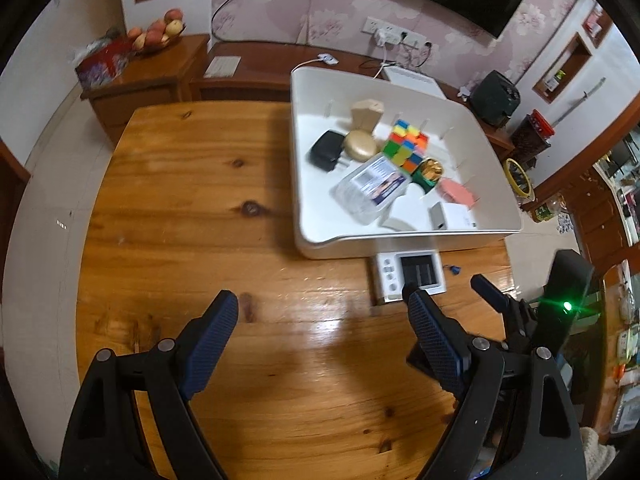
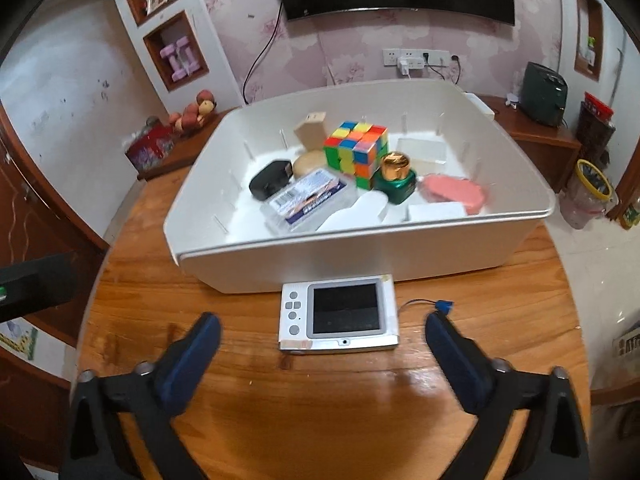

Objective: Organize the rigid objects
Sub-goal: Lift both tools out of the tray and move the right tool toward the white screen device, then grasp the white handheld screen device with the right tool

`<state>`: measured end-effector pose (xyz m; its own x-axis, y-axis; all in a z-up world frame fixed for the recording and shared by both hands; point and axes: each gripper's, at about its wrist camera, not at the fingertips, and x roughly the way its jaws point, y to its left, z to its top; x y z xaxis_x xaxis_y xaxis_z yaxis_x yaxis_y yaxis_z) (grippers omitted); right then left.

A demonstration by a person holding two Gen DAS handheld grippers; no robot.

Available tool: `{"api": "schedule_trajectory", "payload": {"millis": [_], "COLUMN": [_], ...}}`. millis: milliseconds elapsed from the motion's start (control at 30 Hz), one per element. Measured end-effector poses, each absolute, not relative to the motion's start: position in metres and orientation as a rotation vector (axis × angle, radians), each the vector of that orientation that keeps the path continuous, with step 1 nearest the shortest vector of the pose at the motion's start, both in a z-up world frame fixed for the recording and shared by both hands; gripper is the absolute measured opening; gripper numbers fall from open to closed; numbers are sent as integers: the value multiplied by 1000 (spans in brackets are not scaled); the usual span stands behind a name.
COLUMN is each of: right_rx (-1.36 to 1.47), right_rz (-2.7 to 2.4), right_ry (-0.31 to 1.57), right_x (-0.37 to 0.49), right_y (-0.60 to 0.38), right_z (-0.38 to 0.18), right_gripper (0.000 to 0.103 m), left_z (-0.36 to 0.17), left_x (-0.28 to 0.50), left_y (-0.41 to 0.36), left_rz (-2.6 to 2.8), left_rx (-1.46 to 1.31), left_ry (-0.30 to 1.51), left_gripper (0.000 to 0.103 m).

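Observation:
A white bin [image 2: 360, 246] stands on the round wooden table [image 2: 320, 408]. It holds a colour cube [image 2: 356, 152], a green jar with gold lid [image 2: 396, 176], a black charger [image 2: 270, 178], a clear plastic case [image 2: 308, 200], a pink soap-like piece [image 2: 454, 192] and other small items. A small white camera [image 2: 338, 318] lies screen up on the table just before the bin. My right gripper [image 2: 322, 330] is open, its fingers either side of the camera's near end. My left gripper [image 1: 322, 304] is open and empty over bare table, left of the camera [image 1: 410, 276].
The bin [image 1: 400, 244] sits at the table's far right in the left wrist view. A wooden cabinet [image 1: 152, 76] with a fruit bowl [image 1: 158, 34] stands behind the table. A TV hangs on the wall. A blue-tagged cord [image 2: 438, 306] lies right of the camera.

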<state>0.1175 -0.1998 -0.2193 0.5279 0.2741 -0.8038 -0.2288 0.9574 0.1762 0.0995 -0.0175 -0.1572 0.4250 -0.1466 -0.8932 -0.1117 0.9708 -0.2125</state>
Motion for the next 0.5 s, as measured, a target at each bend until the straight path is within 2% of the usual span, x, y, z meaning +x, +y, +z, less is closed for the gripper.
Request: {"api": "schedule_trajectory", "payload": {"millis": [500], "right_rx": [-42], "right_rz": [251], "right_ry": [1019], "right_x": [143], "right_y": [-176], "right_z": [-264], "right_gripper": [103], "left_z": [-178], "left_x": [107], "left_y": [-1], "left_rz": [-43], "left_rx": [-283], "left_ry": [1175], "left_gripper": [89]}}
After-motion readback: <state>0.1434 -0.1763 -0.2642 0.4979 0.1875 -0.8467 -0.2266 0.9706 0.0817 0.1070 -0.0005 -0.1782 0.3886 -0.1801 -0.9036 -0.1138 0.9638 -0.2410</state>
